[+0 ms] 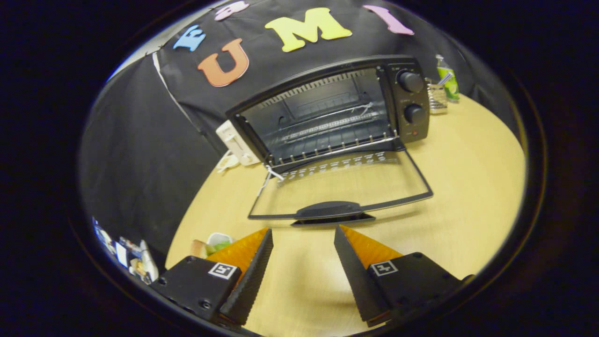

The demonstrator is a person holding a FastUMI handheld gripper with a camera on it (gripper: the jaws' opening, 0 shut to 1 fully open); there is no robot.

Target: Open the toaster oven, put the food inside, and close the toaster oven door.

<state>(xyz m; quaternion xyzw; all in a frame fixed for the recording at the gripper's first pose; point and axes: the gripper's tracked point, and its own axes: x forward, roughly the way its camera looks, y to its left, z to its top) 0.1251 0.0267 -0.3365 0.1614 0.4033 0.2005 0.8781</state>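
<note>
A big wooden table holds everything here. On it, beyond the fingers, sits the toaster oven, dark and boxy, with its back close to the black cloth wall. Its glass door is swung all the way down and lies flat toward the fingers, so you can see right into the oven. Inside there is a wire rack. The door's dark handle is just ahead of the fingertips, not touching them. Two round knobs sit one above the other on the oven's right side. A white plug box rests against the oven's left side, and a white string hangs at the door's left corner. Behind the oven on the right stand a small shiny holder and a green bottle. The gripper has its two fingers spread apart, with only bare table between them, holding nothing. The food sits on the table just to the left of the left finger, partly hidden behind it; it looks like bread with something green.
</note>
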